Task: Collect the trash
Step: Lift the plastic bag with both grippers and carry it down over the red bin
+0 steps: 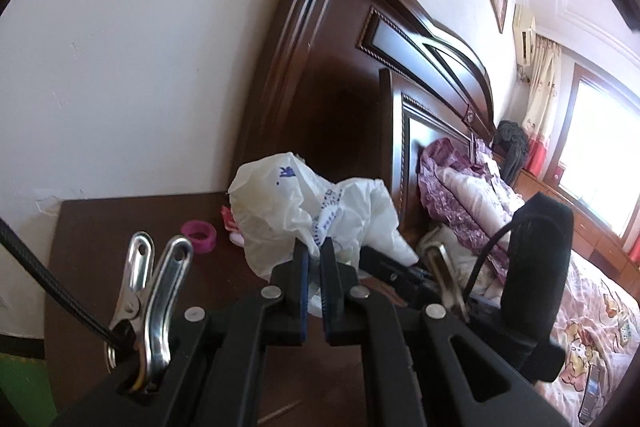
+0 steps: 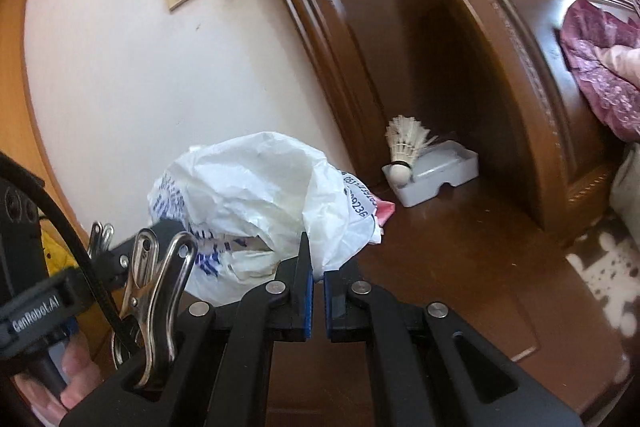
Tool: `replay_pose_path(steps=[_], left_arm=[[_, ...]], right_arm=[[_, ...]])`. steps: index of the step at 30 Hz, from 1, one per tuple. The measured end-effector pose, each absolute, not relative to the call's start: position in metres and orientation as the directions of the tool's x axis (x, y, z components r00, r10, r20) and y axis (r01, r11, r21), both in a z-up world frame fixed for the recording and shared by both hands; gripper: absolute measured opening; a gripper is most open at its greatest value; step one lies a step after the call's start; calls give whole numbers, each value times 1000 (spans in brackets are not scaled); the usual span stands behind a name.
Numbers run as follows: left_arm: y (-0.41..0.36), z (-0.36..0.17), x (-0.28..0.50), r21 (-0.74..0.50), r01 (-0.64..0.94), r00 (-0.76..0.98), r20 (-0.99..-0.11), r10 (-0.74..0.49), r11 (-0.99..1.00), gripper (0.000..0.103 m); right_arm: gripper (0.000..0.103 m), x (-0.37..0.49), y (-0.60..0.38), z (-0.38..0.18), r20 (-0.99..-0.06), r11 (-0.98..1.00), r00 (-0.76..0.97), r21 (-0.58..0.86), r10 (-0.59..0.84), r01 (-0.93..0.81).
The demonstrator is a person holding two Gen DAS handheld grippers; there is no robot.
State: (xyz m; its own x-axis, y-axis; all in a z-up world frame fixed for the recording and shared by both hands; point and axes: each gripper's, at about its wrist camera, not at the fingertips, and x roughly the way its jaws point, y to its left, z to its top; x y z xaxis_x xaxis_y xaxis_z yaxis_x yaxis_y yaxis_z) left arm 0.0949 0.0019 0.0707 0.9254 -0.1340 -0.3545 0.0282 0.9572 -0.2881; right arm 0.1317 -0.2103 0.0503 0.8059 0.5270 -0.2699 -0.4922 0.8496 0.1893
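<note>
A dark wooden table (image 2: pixel 460 251) stands in a bedroom corner, wedged between the white wall and the carved headboard (image 1: pixel 340 75) of a bed. The left hand-held gripper (image 1: pixel 315 255) is clenched on a fold of the white plastic bag (image 1: pixel 304 211), and the right hand-held gripper (image 2: pixel 317 263) pinches the same bag's near edge, so both hold it from the front with its mouth between them. The bag bulges away from both, toward the wall, its long side running across the table. Behind the bag lie a pink roll of tape (image 1: pixel 199 235) to its left and a red scrap (image 2: pixel 385 211) to its right; further right of the bag, against the headboard, sits a white tray (image 2: pixel 436 175) with a shuttlecock (image 2: pixel 404 147). The right hand looks nearer that trash. Open tabletop lies right of the bag; wall and headboard close off the back.
</note>
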Motion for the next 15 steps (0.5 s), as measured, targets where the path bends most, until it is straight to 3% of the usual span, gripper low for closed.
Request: replay_pose_path(steps=[7,15], left_arm=[[-16,66,98,-262,57,910,-383,-158,963,5],[-27,64,94,-227,84,908,-384,-168,970,5]], right_arm=[[4,113,-220,45,-275,901,858,98,433,-423],[4,101,-233,43,-231,906,877,59,421,-419]])
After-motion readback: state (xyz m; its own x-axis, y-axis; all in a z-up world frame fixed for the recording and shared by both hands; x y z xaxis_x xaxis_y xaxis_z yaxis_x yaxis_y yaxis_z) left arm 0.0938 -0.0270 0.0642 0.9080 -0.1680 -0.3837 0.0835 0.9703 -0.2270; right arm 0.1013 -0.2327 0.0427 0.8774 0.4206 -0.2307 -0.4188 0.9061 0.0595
